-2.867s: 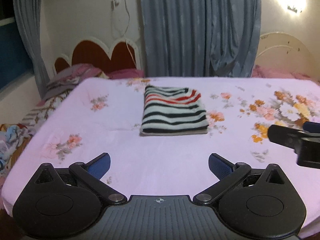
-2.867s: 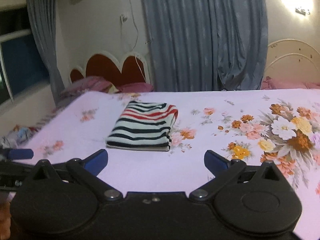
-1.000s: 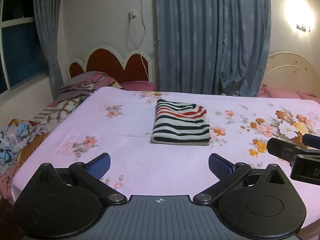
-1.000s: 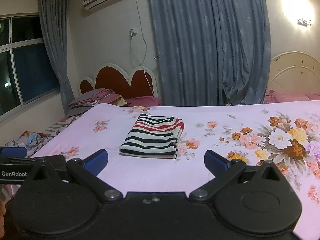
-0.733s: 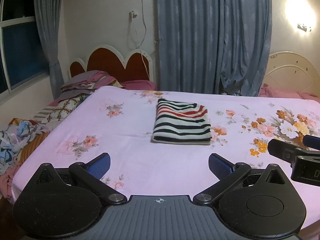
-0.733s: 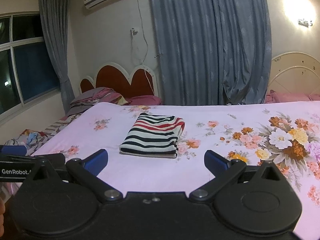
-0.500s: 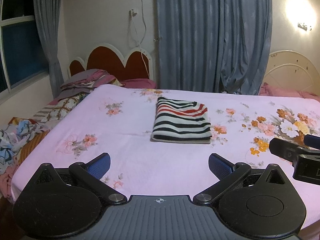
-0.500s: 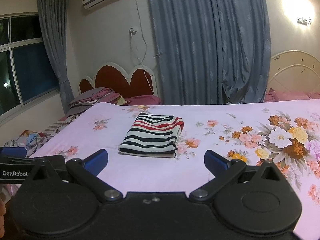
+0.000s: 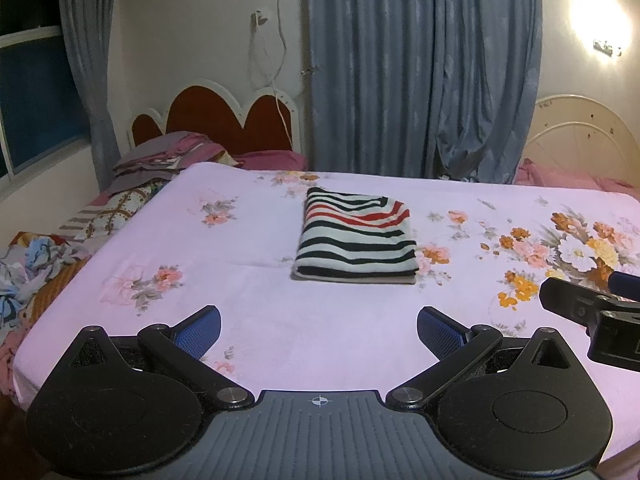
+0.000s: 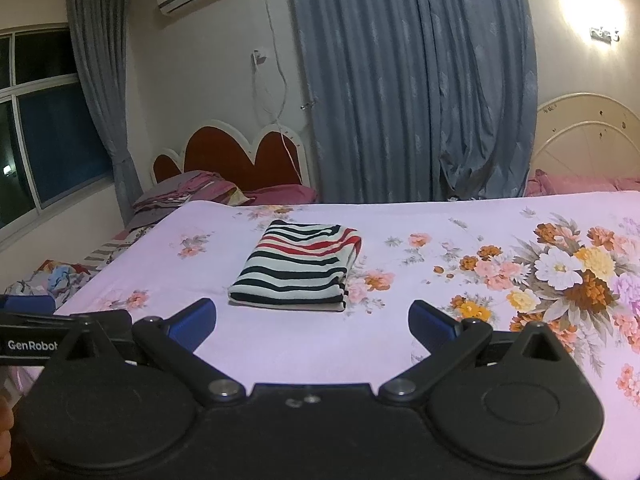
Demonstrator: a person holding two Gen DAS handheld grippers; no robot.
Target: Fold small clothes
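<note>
Both tongs, left (image 9: 319,330) and right (image 10: 312,318), gape empty; striped garment (image 9: 355,238) (soft, light) likely best pinched at corners.

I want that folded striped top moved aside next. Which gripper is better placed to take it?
Probably the left gripper: the striped top lies almost straight ahead between its open fingers. From the right gripper, also open, it sits slightly left of centre. A narrow margin.
</note>
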